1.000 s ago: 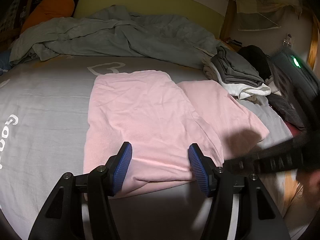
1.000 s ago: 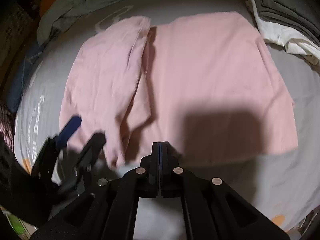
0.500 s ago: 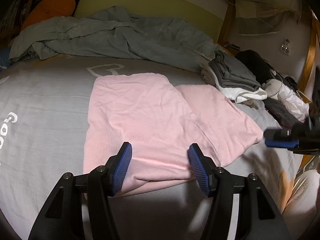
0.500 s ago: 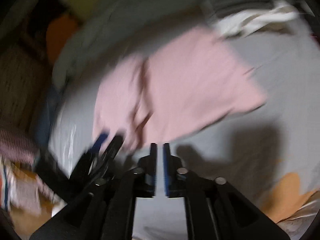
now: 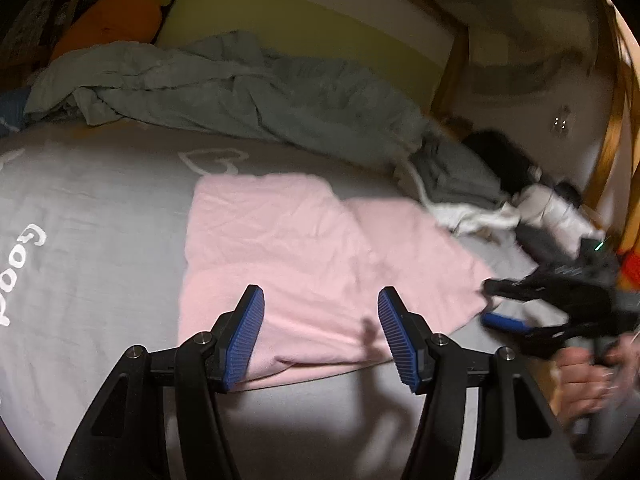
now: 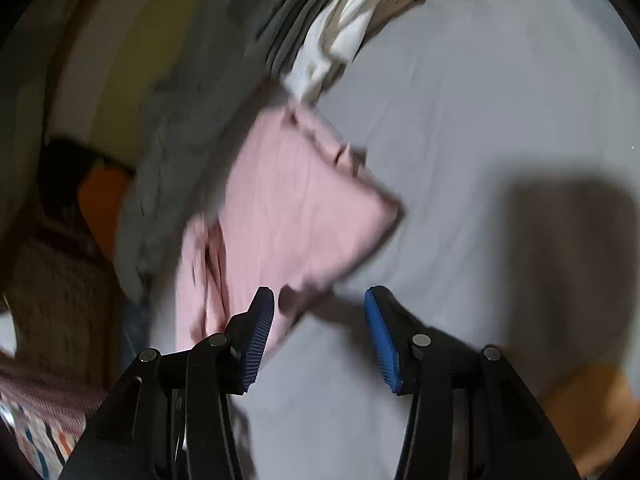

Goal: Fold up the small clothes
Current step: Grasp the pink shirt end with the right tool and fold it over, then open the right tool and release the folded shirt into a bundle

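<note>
a dim bedroom, its bed under a grey sheet (image 5: 100,216) printed with white lettering and a heart outline, is where we are working. a rumpled grey-green duvet (image 5: 224,88) lies along the far side below a yellow-striped headboard (image 5: 304,28), with an orange cushion (image 5: 112,16) in the far left corner. the pink garment (image 5: 288,256) lies flat on the sheet near the middle of the bed, partly folded, one panel laid over the other so a diagonal edge runs across it. beyond its far right corner sits a stack of folded grey and white clothes (image 5: 452,184), with darker items piled further right. our left gripper (image 5: 320,336) hangs over the near edge of the pink garment, its blue pads wide apart and gripping nothing. our right gripper (image 6: 320,320), seen from the left wrist as a black shape beside the garment's right corner with a hand (image 5: 580,376) on its handle, has just been opening its jaws; from its own blurred view they stand parted with only bare sheet between them, and the garment's corner (image 6: 384,208) lies just beyond the left fingertip (image 6: 260,320). whether that pad touches the cloth we cannot tell.
</note>
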